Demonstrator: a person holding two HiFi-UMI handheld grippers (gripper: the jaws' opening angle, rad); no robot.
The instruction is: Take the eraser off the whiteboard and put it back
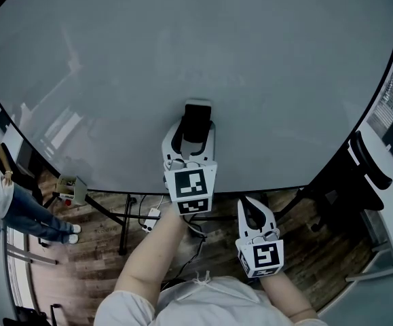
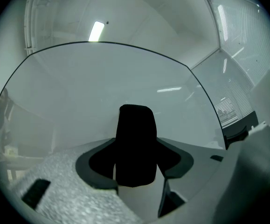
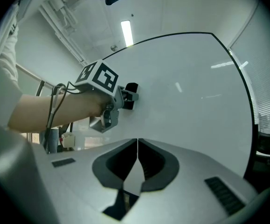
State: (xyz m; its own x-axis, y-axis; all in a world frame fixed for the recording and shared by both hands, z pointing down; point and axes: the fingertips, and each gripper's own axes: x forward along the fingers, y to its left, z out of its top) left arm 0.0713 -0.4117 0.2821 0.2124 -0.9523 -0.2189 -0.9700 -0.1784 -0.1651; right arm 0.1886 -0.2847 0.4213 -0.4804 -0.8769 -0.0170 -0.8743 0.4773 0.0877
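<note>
The eraser (image 2: pixel 135 143) sits upright on the whiteboard (image 1: pixel 182 46), low and near the middle. The left gripper (image 1: pixel 195 140) straddles it with fingers spread wide, one along each long side, not visibly clamped. It looks light, with a stiff back and probably a soft face, and likely holds on by a magnet, so a squeeze across those long sides and a straight pull should free it. The right gripper (image 3: pixel 137 171) hangs back below the board, fingers closed on nothing. There's bare board on every side for putting it back, though the bottom edge runs just beneath. A person (image 1: pixel 6 195) stands well left, a dark chair (image 1: pixel 366 168) right.
</note>
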